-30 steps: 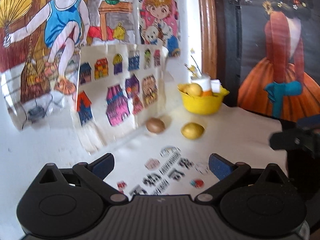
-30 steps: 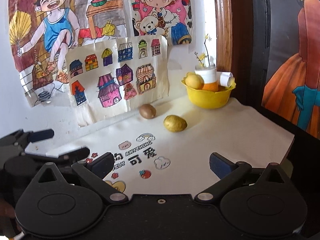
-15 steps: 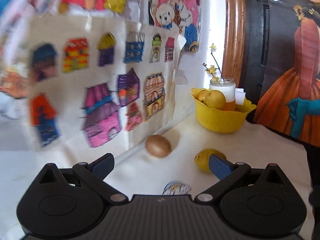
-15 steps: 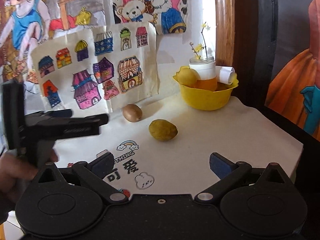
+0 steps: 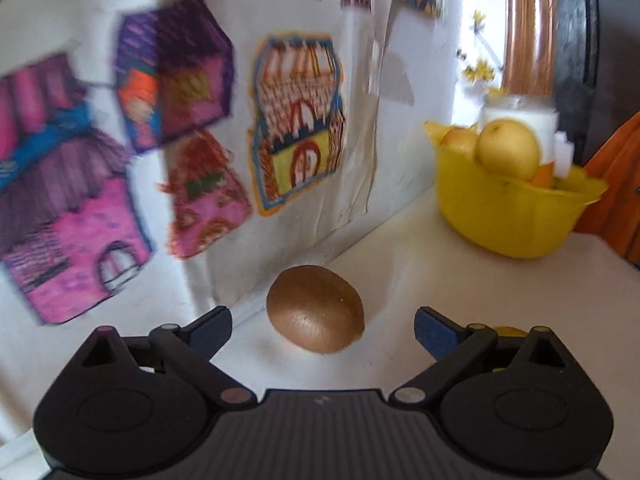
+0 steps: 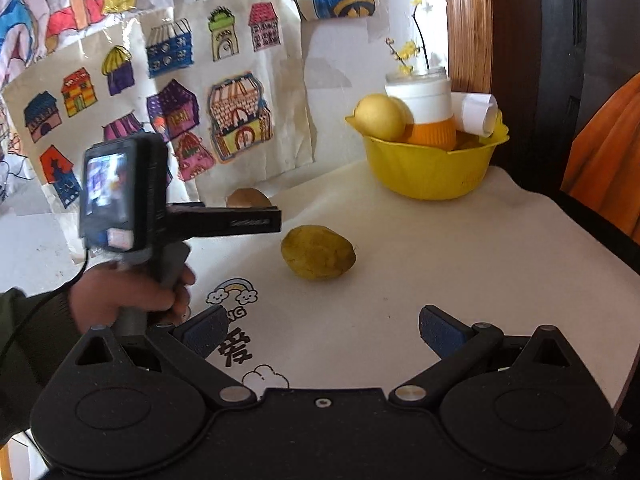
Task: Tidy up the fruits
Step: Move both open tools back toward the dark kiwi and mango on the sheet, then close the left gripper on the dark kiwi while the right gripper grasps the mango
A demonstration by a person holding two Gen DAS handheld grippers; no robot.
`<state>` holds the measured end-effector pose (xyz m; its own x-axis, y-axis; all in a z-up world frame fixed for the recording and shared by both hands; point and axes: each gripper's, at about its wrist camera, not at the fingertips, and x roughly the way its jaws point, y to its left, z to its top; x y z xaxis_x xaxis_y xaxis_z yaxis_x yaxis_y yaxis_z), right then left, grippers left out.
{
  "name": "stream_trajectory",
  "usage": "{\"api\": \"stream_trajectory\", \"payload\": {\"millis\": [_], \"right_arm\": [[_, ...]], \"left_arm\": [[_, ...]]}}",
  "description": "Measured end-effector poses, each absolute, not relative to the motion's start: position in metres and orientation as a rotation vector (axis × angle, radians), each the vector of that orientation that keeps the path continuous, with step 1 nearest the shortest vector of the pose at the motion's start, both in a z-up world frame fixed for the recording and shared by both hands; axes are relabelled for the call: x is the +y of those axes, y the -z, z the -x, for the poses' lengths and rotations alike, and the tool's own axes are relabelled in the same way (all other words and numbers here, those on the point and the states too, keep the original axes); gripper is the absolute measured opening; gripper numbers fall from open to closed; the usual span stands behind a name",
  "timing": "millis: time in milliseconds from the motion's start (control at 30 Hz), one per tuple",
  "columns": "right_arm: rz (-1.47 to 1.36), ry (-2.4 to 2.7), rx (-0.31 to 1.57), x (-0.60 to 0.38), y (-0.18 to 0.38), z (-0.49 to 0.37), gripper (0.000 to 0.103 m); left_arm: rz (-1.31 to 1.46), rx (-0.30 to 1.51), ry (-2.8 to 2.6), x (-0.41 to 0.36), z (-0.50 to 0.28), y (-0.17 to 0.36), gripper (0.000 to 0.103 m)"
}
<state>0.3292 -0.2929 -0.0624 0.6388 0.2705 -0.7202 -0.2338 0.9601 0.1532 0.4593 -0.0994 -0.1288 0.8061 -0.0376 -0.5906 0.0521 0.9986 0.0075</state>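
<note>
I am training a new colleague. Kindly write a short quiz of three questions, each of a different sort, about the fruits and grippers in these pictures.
1. True or false: the brown kiwi lies between the fingers of the left gripper, untouched.
2. Which loose fruit lies nearest ahead of the right gripper? A) a red apple B) the yellow-green fruit C) a banana
3. Fill in: the other fruits sit in a ____ bowl.

Key: 1 true, the closing jaws still stand clear of it; 2 B; 3 yellow.
</note>
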Motion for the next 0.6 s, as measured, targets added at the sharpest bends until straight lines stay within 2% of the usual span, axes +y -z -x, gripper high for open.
{"api": "stream_trajectory", "payload": {"millis": [167,233,400,433,600], "right_arm": [[-0.049,-0.287,0.848,-0.289,0.075,-0.346,0.102],[-0.047,-0.293,0.851,-0.287,0.078,-0.353,0.102],[-0.049,-0.294,0.866,-0.281,0.088,-0.369,0.102],[-0.046,-0.295,0.867,-0.278,0.090,-0.372,0.102],[-0.015,-0.291,0.875,-0.265,0.103,-0.393,0.101]], "left_arm": [[-0.017,0.676,0.033,-0.106,-0.488,0.145,0.093],[-0.008,0.701,0.028,-0.103,-0.496,0.152,0.084],[-0.025,0.705,0.022,-0.100,-0.499,0.157,0.072],[-0.031,0.701,0.026,-0.099,-0.498,0.157,0.066],[-0.044,0.698,0.068,-0.090,-0.491,0.153,0.065]]}}
